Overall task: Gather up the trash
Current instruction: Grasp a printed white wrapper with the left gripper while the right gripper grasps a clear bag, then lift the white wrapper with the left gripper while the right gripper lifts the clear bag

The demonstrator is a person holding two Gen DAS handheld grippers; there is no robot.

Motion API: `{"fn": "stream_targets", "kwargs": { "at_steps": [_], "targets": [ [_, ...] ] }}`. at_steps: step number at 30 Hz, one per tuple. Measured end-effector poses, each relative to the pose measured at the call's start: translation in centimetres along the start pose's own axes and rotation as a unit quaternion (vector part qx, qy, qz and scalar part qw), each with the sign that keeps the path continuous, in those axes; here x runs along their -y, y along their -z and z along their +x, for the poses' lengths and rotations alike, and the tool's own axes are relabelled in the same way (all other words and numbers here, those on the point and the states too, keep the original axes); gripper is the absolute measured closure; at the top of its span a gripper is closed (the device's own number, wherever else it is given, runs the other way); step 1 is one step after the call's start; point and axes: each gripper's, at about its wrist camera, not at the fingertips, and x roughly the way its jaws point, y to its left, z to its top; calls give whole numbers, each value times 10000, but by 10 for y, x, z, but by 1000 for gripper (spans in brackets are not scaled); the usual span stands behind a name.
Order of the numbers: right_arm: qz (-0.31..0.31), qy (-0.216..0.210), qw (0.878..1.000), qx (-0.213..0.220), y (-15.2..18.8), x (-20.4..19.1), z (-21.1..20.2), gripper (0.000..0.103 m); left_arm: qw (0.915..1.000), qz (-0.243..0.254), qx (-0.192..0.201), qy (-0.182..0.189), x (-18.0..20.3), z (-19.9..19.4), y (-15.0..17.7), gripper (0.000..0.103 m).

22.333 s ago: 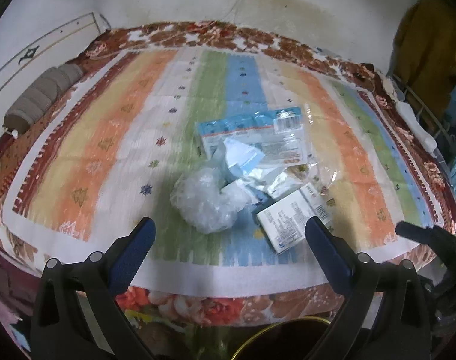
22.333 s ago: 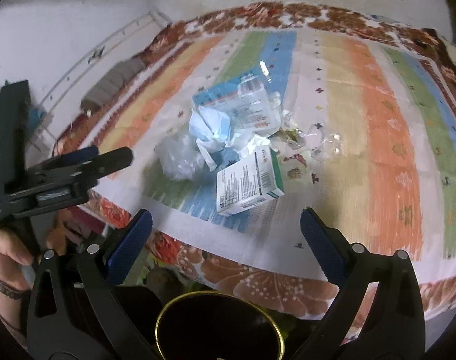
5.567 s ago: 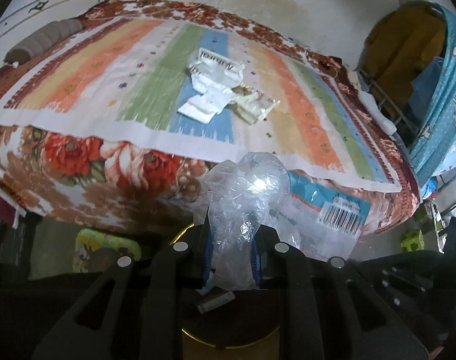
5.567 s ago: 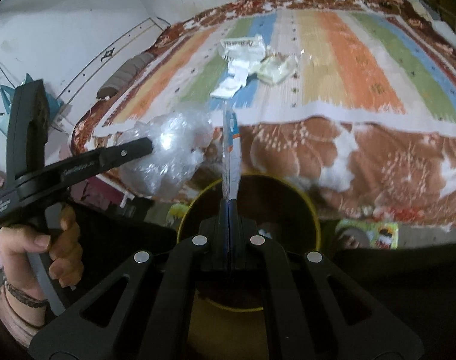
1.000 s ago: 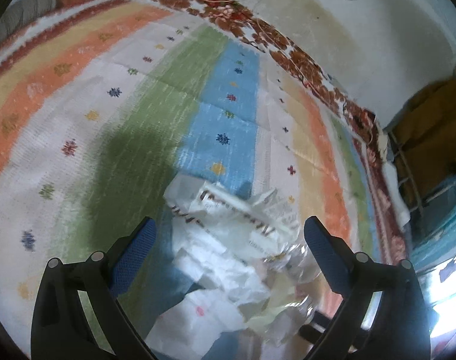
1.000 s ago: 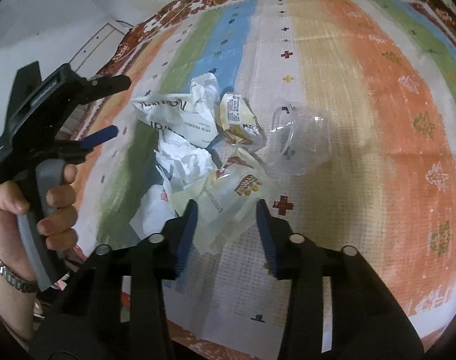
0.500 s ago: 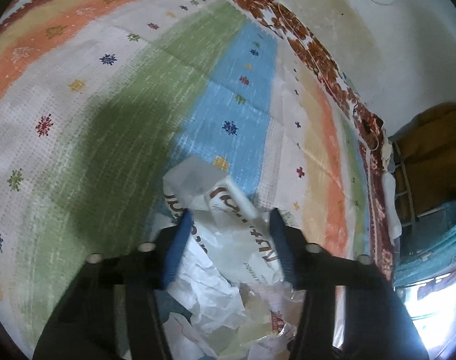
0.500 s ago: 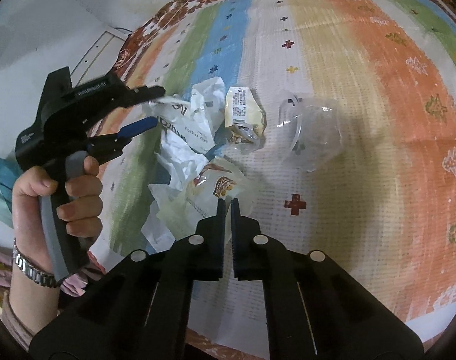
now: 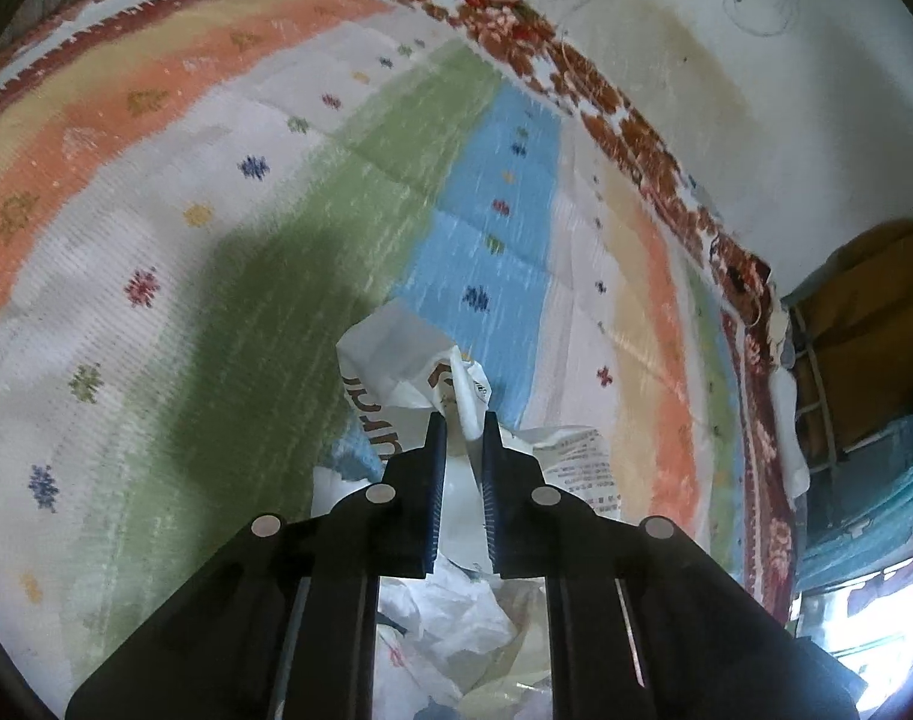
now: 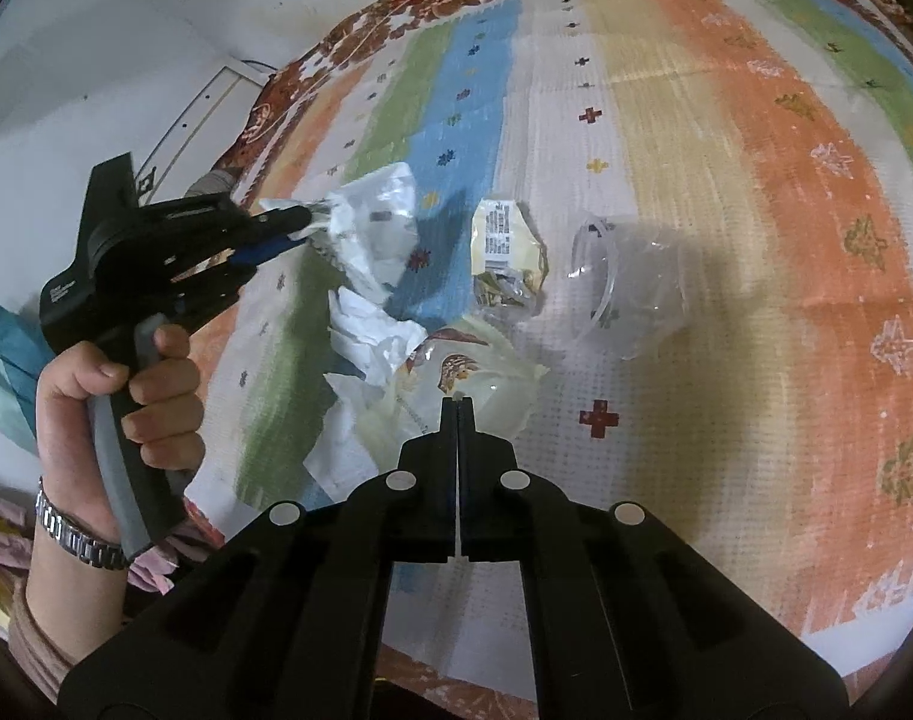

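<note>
Left tongs [image 9: 460, 427] closing on white wrapper [image 9: 396, 372], right tongs [image 10: 458, 407] clenched on cream wrapper [image 10: 486, 384], clear cup [image 10: 630, 294] in right view only.

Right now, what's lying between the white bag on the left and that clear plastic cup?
A crumpled yellow wrapper lies between the white bag and the clear plastic cup, seen in the right wrist view.
</note>
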Motion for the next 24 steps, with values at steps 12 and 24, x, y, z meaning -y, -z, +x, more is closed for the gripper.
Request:
{"fn": "stream_targets", "kwargs": {
  "at_steps": [12,24],
  "targets": [
    [-343,205,9990,203,2,-15,-30,103,9982,460,341,-189,20,-57,8,93],
    [-568,417,9962,506,17,-37,-63,103,9951,804,277,-513,16,-93,45,94]
  ]
}}
